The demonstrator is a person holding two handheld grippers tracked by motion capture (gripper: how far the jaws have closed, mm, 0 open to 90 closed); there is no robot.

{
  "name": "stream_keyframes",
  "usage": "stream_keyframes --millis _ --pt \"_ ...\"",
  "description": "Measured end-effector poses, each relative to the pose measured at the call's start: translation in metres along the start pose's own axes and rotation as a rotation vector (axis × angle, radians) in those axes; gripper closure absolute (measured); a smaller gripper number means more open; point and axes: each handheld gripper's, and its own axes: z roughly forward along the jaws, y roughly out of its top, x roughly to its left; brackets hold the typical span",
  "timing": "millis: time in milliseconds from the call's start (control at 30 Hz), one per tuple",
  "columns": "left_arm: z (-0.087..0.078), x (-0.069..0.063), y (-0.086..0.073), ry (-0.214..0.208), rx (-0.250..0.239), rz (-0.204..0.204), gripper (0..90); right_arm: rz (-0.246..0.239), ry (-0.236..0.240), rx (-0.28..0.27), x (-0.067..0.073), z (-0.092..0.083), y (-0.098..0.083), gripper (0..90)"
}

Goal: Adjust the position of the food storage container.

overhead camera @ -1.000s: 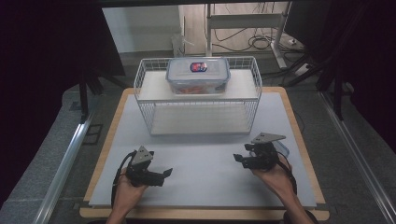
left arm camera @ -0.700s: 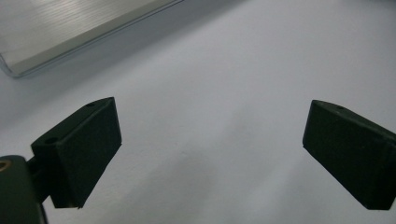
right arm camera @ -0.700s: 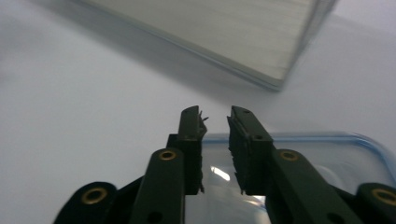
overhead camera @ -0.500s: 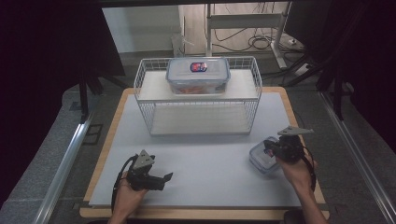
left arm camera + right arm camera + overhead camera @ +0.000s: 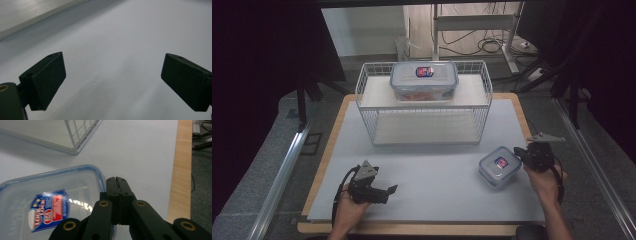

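Right gripper, jaws pressed together on nothing, is hovering at the edge of the small lidded container sitting on the worktop. Left gripper is resting wide open, empty.

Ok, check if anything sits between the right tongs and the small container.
Nothing visible does. The right tongs, jaws shut together, sit right at the rim of the small container; whether they touch it is unclear.
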Motion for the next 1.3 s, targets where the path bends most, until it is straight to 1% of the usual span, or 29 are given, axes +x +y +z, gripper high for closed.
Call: stream_keyframes --millis 100,200,267,400,500,700,900,1167,1300 --pt "0.001 0.000 0.000 -0.002 0.004 -0.002 5.9 0.019 -0.007 0.027 -0.005 0.002 -0.003 89.8" --pt "0.001 0.001 -0.001 -0.007 0.007 -0.008 5.9 0.029 -0.013 0.052 -0.008 0.004 -0.006 89.8" --pt "0.002 0.001 -0.001 -0.012 0.009 -0.016 5.9 0.033 -0.014 0.056 -0.008 0.004 -0.007 89.8" --pt "0.002 0.002 -0.002 -0.014 0.009 -0.026 5.9 0.046 0.012 0.066 -0.004 0.003 -0.010 89.9" --pt "0.001 0.002 -0.002 -0.012 0.008 -0.029 6.0 0.041 0.029 0.070 0.002 0.002 -0.011 89.8" --pt "0.001 0.003 -0.002 -0.009 0.009 -0.034 6.1 0.051 0.076 0.079 0.014 0.001 -0.013 89.8" --pt "0.001 0.003 -0.002 -0.010 0.008 -0.034 6.2 0.036 0.110 0.087 0.026 -0.003 -0.017 89.8" --pt "0.001 0.003 -0.001 -0.012 0.005 -0.033 6.3 -0.011 0.158 0.111 0.051 -0.007 -0.020 89.8" --pt "0.000 0.002 0.000 -0.017 -0.006 -0.035 6.3 -0.038 0.181 0.128 0.063 -0.005 -0.018 89.8"
